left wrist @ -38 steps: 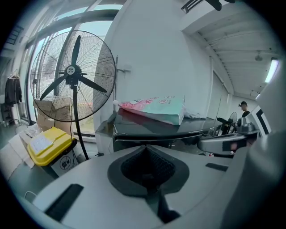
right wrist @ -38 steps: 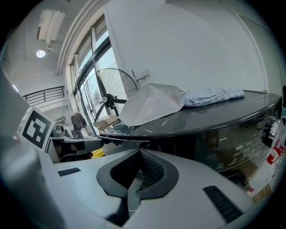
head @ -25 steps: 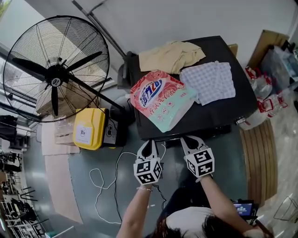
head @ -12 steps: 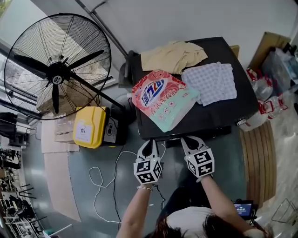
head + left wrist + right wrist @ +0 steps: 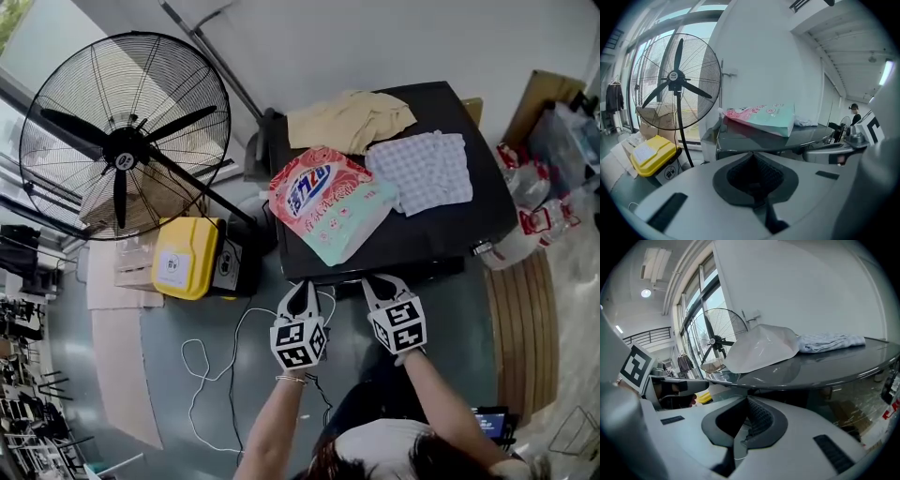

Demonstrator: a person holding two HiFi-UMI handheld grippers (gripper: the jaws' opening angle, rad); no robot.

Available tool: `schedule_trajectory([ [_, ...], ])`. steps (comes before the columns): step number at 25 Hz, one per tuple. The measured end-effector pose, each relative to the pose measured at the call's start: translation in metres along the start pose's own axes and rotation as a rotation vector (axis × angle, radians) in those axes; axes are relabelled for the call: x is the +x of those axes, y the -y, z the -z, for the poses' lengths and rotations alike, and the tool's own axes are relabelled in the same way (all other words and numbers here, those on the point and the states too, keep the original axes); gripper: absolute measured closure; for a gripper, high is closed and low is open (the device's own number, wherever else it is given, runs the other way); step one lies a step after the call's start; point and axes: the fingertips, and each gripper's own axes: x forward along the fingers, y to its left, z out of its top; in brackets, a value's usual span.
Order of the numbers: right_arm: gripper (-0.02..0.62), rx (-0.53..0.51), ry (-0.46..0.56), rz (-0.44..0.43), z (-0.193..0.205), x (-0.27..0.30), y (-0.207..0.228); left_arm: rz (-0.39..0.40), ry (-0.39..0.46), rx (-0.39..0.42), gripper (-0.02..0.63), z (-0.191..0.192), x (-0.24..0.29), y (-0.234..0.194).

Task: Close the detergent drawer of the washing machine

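Note:
The washing machine [image 5: 469,220] has a dark glossy top, and its front edge [image 5: 403,272] lies just beyond both grippers. I cannot make out the detergent drawer itself in any view. My left gripper [image 5: 301,287] hovers below the machine's front left corner, jaws together and holding nothing. My right gripper [image 5: 382,280] hangs close to the front edge, also shut and empty. In the left gripper view the left gripper [image 5: 752,155] points at the machine top [image 5: 759,140]. In the right gripper view the right gripper [image 5: 747,400] sits just under the top's rim [image 5: 825,373].
A pink and green detergent bag [image 5: 328,202], a yellow cloth [image 5: 352,117] and a checked cloth [image 5: 422,169] lie on the machine. A big standing fan [image 5: 122,141] and a yellow box [image 5: 183,258] stand to the left. A white cable [image 5: 211,361] lies on the floor. Bottles [image 5: 525,211] stand to the right.
The head camera has shifted a little. Both grippers stay in nearly the same place, shut.

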Motion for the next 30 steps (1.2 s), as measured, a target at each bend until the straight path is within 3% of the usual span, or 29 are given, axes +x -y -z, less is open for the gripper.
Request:
schedule_trajectory([
  [25, 0.572, -0.078, 0.154, -0.027, -0.043, -0.081, -0.04, 0.087, 0.131, 0.133, 0.591, -0.045, -0.089, 0.044],
  [30, 0.572, -0.092, 0.167, -0.034, -0.05, -0.101, -0.053, 0.101, 0.156, 0.1, 0.591, -0.049, -0.114, 0.046],
])
